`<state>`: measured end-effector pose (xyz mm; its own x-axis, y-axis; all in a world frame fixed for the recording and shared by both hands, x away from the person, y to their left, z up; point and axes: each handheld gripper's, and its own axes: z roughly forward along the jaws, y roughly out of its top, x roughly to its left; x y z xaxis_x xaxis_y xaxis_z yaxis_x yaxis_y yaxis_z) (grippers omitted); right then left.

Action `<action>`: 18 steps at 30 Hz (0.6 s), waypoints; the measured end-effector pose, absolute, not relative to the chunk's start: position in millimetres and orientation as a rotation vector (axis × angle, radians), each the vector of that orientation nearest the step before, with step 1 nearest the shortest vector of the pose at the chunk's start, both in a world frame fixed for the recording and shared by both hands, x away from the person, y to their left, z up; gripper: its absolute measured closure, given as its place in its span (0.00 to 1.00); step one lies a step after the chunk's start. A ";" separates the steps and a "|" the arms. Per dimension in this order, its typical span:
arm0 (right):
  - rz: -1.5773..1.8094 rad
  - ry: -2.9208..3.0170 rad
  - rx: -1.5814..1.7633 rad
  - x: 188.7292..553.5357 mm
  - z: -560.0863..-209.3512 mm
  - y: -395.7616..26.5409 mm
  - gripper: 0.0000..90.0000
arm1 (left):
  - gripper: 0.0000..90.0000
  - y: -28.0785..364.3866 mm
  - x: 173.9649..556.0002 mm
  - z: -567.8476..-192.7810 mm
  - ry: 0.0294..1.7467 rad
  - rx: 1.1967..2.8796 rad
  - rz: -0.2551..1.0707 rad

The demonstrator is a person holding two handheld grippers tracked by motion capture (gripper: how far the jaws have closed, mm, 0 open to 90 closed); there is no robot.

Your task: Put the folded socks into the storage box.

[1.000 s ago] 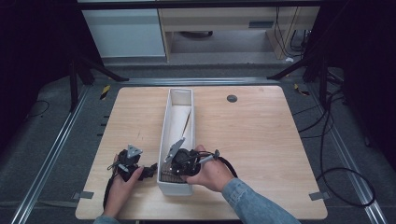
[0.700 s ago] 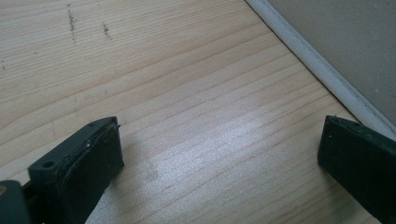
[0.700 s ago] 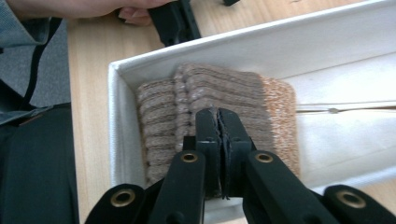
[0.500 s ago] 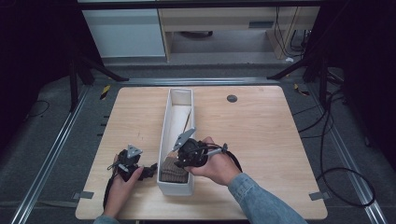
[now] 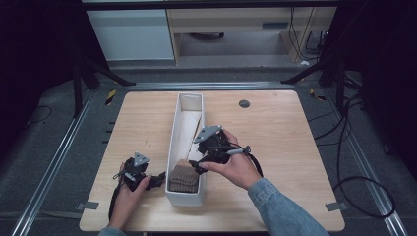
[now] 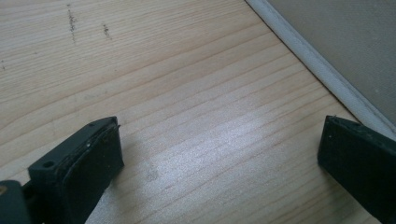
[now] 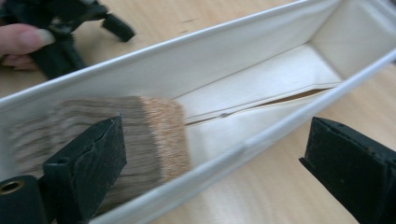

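The right gripper [image 5: 196, 164] has just opened its fingers above the brown knitted cloth [image 5: 183, 178] lying in the white bin [image 5: 189, 100]; the left gripper [image 5: 158, 180], fingers apart, rests on the worktop [image 5: 280, 128]

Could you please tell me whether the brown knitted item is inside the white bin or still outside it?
Inside: the brown knitted item lies folded at the near end of the white bin.

Laboratory recording station: wooden surface [image 5: 285, 128] on an aluminium-rail frame [image 5: 49, 172], black curtains [image 5: 34, 49], tripod legs [image 5: 314, 73], and loose cables [image 5: 354, 162] on grey floor.
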<state>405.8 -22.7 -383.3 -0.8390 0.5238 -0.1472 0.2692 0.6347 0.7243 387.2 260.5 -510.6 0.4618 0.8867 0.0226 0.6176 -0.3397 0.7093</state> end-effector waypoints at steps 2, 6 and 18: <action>1.028 2.492 0.667 410.3 -382.4 -28.8 0.06 | 0.00 260.5 387.2 -510.5 1.247 2.077 0.546; 1.044 2.459 0.728 418.3 -380.0 -43.6 0.07 | 0.00 260.5 387.2 -510.5 1.247 2.078 0.547; 0.976 2.331 0.844 428.5 -385.8 -93.1 0.14 | 0.00 260.5 387.2 -510.5 1.247 2.078 0.546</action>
<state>428.5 -93.1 -385.8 -0.6989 0.6914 -0.1830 0.3550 0.5574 0.7505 387.2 260.5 -510.5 0.4619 0.8866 0.0228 0.6176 -0.3400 0.7092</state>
